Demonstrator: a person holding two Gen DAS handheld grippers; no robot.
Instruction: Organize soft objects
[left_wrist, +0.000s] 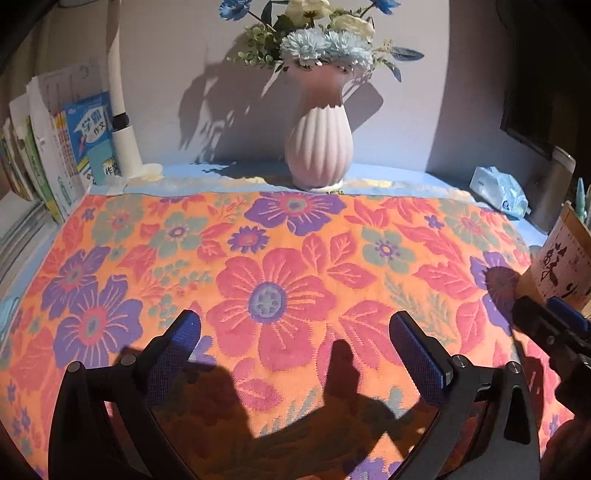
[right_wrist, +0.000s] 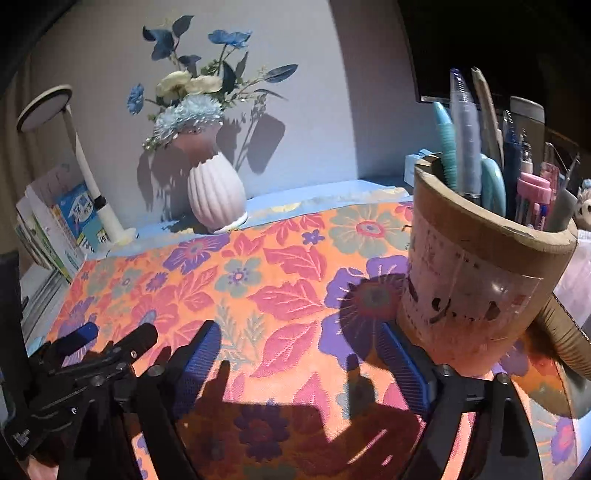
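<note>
Sunny desk (left_wrist: 436, 181) holds the flowery towel (left_wrist: 280, 273) lying flat under both my grippers, left (left_wrist: 295, 354) and right (right_wrist: 299, 365), fingers wide apart and holding nothing, so I think next I must pinch its near edge to fold it.

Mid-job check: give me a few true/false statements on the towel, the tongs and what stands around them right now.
1. The floral towel lies spread flat. True.
2. The left tongs grip the towel. False: they are open, holding nothing.
3. The right tongs are open. True.
4. The vase lies tipped over. False: it stands upright behind the towel.
5. The pen holder stands by the right tongs. True.
6. The books lie on the towel. False: they stand off its left edge.
</note>
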